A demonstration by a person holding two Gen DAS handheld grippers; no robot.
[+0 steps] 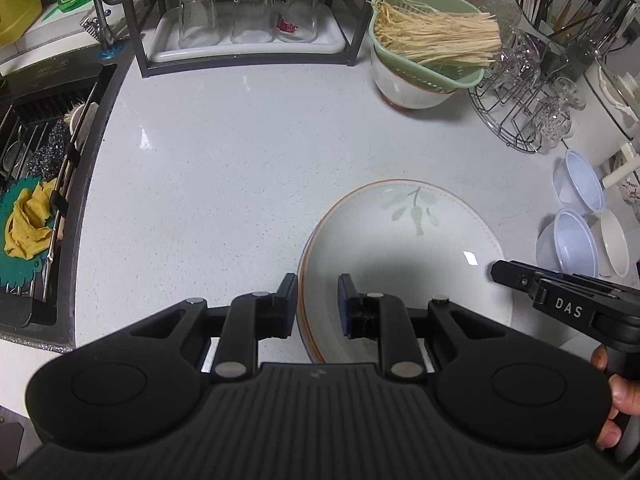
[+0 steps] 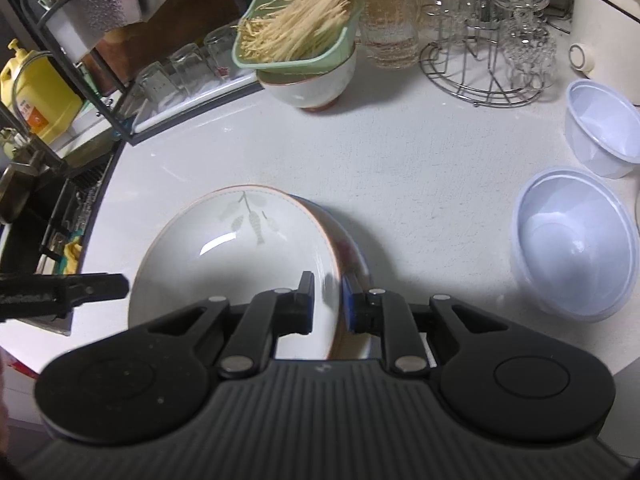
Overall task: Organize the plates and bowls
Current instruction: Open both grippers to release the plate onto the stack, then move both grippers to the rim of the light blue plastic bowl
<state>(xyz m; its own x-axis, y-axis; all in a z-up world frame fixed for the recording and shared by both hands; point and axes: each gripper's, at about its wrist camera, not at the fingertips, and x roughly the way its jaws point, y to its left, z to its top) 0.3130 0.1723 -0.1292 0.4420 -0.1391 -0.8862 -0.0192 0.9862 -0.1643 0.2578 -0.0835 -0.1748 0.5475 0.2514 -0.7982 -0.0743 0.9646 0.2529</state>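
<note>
We are clamping the plates [image 1: 400,248] from opposite rims, left gripper [image 1: 318,304] and right gripper [image 2: 327,302] nearly closed; sharing the stack's weight.

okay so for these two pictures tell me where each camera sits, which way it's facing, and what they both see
Left wrist: sits on the left gripper, looking steeply down at the counter; its fingers straddle the near-left rim of the leaf-pattern plate; the right gripper and a hand show at right.
Right wrist: sits on the right gripper, angled down, clamping the plate's right rim; the left gripper pokes in at left.
Shared: the plate, the green colander of noodles, the glass rack, the pale plastic bowls.
</note>
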